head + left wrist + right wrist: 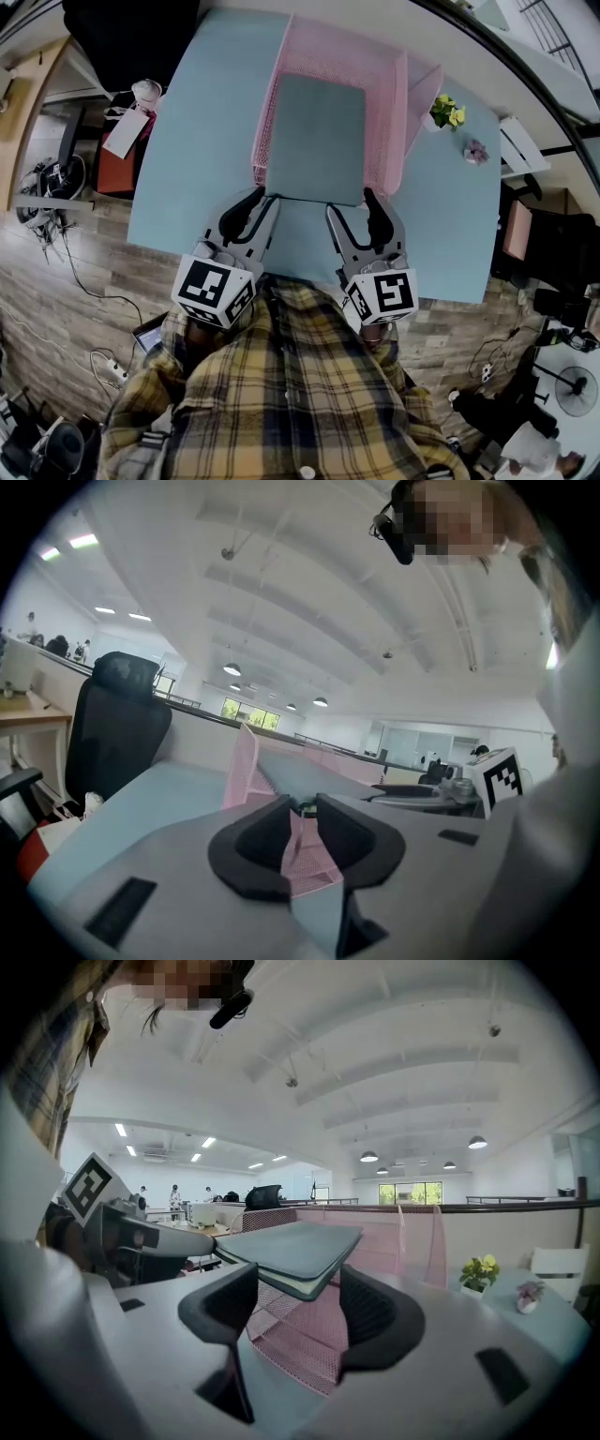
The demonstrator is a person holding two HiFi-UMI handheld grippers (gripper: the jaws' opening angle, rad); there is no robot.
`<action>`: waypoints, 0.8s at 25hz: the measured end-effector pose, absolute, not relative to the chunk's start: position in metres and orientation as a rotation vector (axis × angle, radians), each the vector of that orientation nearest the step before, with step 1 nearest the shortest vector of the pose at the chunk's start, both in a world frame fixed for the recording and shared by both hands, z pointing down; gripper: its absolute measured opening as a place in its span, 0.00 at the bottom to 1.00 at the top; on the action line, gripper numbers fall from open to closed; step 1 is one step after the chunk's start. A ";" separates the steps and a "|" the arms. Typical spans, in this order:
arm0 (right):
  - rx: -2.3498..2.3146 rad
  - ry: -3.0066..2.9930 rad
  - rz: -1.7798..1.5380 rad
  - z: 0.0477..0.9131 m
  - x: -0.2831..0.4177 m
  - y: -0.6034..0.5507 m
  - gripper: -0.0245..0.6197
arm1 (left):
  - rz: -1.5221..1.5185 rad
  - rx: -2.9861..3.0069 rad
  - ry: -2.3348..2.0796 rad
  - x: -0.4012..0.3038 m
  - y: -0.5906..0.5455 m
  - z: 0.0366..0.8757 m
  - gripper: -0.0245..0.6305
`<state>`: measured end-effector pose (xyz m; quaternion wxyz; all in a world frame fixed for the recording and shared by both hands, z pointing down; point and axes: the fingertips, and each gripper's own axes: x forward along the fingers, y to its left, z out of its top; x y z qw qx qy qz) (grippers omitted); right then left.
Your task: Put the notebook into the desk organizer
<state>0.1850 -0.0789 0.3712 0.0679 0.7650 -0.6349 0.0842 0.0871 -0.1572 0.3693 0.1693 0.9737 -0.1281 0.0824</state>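
Note:
A grey-green notebook (314, 136) lies flat over the pink mesh desk organizer (389, 94) on the light blue table (187, 141), its near edge jutting toward me. My left gripper (261, 199) is at the notebook's near left corner. In the left gripper view its jaws (302, 806) stand narrow and pinch that corner, with the notebook (312, 768) and the organizer's wall (246, 761) beyond. My right gripper (352, 199) is at the near right corner. Its jaws (298, 1288) stand wide apart around the notebook's corner (295, 1246), and the pads do not touch it.
A small pot of yellow flowers (445, 111) and a small pink ornament (475, 150) stand on the table right of the organizer. A black office chair (117, 724) is at the table's far left. Cables and a power strip lie on the wooden floor at the left.

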 end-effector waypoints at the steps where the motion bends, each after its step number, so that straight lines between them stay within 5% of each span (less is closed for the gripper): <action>1: 2.306 -1.908 0.249 0.371 0.185 -0.079 0.47 | 0.242 2.777 -0.372 0.088 -0.158 0.369 0.15; 20: 2.256 -1.742 0.180 0.370 0.205 -0.102 0.39 | 0.248 2.845 -0.453 0.118 -0.185 0.363 0.14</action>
